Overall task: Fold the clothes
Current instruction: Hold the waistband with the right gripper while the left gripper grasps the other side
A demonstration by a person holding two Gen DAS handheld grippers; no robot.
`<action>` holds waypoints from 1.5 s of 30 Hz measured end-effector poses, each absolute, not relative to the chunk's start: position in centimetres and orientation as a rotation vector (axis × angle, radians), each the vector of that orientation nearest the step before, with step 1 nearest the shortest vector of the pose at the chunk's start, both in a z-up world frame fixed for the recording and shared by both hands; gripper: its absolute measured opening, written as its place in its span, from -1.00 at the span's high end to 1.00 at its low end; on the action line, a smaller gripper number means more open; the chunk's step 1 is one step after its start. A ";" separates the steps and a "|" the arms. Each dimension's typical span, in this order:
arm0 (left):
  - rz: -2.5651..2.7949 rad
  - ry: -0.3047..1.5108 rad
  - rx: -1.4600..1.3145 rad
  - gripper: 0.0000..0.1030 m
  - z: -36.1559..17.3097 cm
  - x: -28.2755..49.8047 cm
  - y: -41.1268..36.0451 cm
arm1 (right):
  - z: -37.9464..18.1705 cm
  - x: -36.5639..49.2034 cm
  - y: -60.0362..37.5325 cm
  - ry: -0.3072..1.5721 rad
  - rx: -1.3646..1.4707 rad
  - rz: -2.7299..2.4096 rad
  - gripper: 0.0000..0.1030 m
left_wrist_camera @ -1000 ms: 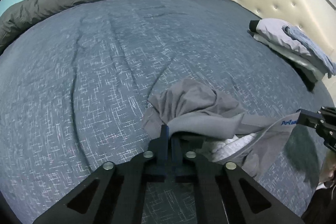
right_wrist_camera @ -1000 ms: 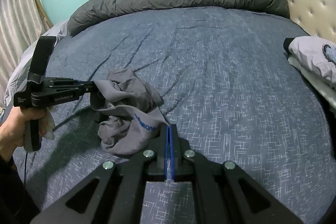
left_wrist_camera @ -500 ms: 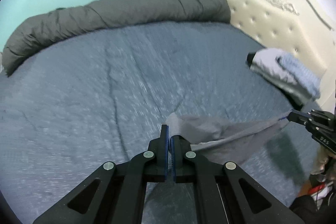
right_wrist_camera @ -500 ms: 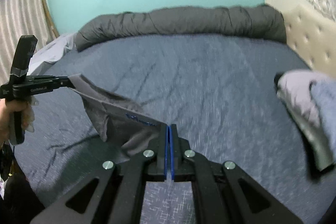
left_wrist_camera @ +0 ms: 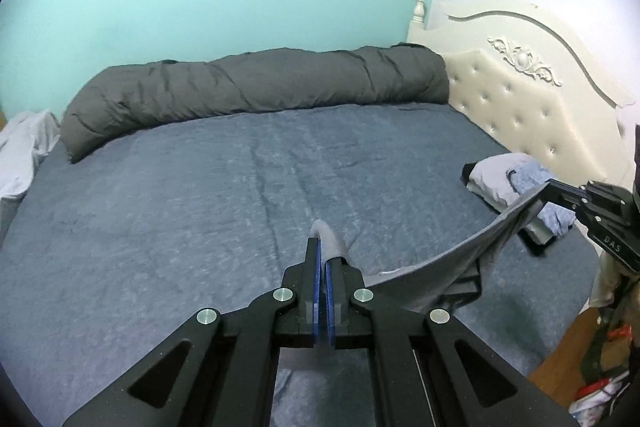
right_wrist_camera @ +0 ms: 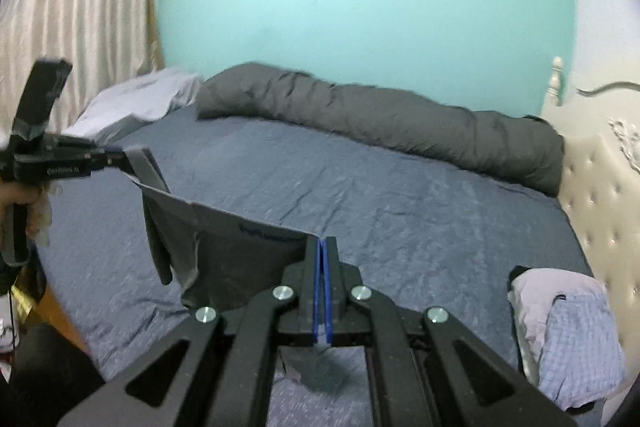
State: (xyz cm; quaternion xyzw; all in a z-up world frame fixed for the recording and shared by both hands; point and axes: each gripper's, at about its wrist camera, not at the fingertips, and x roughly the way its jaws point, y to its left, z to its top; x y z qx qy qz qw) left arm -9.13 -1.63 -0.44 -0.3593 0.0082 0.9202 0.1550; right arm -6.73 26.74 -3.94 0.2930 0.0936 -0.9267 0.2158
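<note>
grey garment (right_wrist_camera: pixel 240 251) pinched by both clamped claws

The rolled duvet (left_wrist_camera: pixel 256 91) lies along the bed's (left_wrist_camera: pixel 160 207) far edge at twelve o'clock; the headboard (left_wrist_camera: pixel 532 107) at two; folded clothes (left_wrist_camera: pixel 508 179) on the bed at three.

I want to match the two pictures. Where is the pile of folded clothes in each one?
Left wrist view: the pile of folded clothes lies at the right edge, on the bed near the headboard, partly behind the right gripper.
Right wrist view: the pile lies in the bottom right corner.
Shared landmark: the rolled grey duvet along the turquoise wall.
</note>
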 end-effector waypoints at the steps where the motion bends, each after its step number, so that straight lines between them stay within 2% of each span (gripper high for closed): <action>1: 2.639 0.012 -1.043 0.96 -0.6 -8.7 -2.0 | -4.8 -6.7 26.2 0.262 0.838 -2.545 0.98; 7: 2.619 -0.059 -1.234 0.96 -7.1 -8.2 -4.8 | -12.0 -7.3 22.9 0.275 1.053 -2.379 0.98; 13: 2.557 -0.140 -1.426 0.96 -16.0 -8.8 -6.4 | -19.8 -8.6 21.8 0.287 1.224 -2.318 0.98; 25: 2.467 -0.257 -1.636 0.95 -25.7 -10.8 -7.8 | -27.4 -8.5 19.1 0.445 1.354 -2.115 0.98; 27: 2.464 -0.256 -1.657 0.90 -26.4 -10.9 -8.1 | -28.3 -8.4 19.1 0.455 1.387 -2.093 0.98; 28: 2.464 -0.261 -1.664 0.75 -26.6 -10.9 -8.3 | -28.6 -8.3 19.3 0.458 1.396 -2.090 0.98; 29: 2.464 -0.270 -1.672 0.49 -26.9 -10.8 -8.6 | -28.8 -8.4 19.5 0.452 1.407 -2.090 0.98; 31: 2.473 -0.289 -1.670 0.16 -27.0 -10.6 -9.2 | -29.0 -8.4 20.0 0.420 1.422 -2.107 0.97; 36: 2.505 -0.291 -1.614 0.06 -25.4 -10.3 -9.9 | -28.0 -8.4 21.0 0.353 1.412 -2.156 0.91; 38: 2.517 -0.270 -1.584 -0.05 -24.7 -10.3 -9.7 | -27.5 -8.3 21.3 0.327 1.409 -2.168 0.83; 43: 2.531 -0.291 -1.552 -0.06 -23.9 -10.6 -10.0 | -26.2 -7.8 22.7 0.248 1.393 -2.216 0.70; 45: 2.537 -0.298 -1.539 -0.07 -23.6 -10.6 -10.5 | -25.9 -7.8 23.9 0.173 1.412 -2.237 0.56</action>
